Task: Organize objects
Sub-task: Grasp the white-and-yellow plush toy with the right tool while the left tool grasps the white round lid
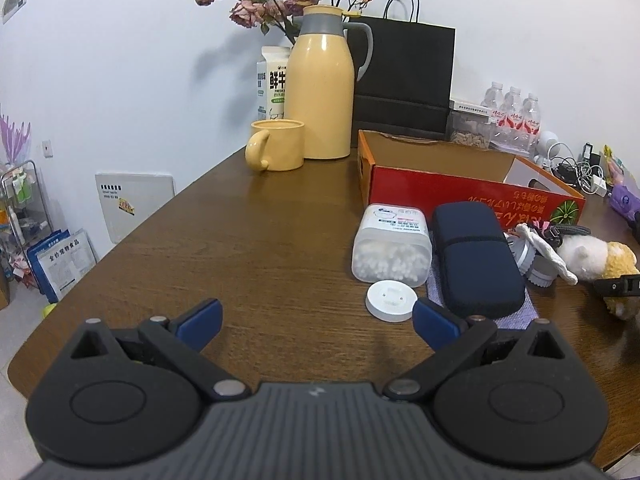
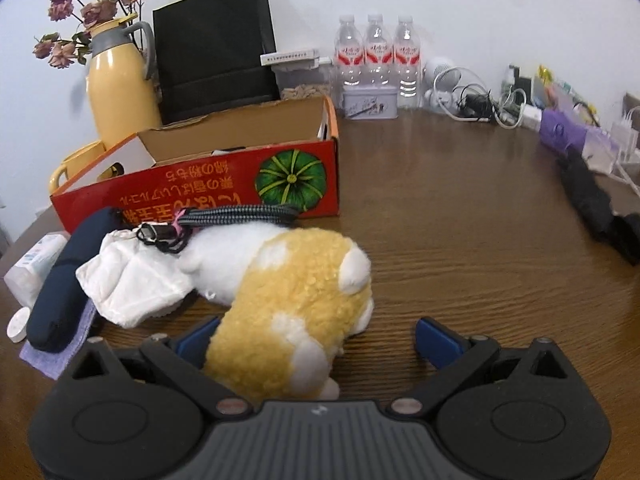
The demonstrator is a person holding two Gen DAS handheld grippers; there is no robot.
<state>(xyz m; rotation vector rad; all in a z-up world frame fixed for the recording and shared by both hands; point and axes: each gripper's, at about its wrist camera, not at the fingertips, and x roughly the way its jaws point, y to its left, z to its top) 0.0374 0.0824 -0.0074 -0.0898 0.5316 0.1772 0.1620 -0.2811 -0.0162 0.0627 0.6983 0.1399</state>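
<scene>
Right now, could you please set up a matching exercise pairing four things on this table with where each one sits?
Things:
1. plush toy
2. cotton swab box
3. mug
4. white round lid

Places:
A. in front of the yellow thermos
B. just ahead of the left gripper's right finger
C. lying between the open fingers of the right gripper
D. on its side, left of the navy case

Pairs: 1-C, 2-D, 3-A, 4-B

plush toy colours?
Yellow with white patches, white front: plush toy, clearest in the right wrist view.
</scene>
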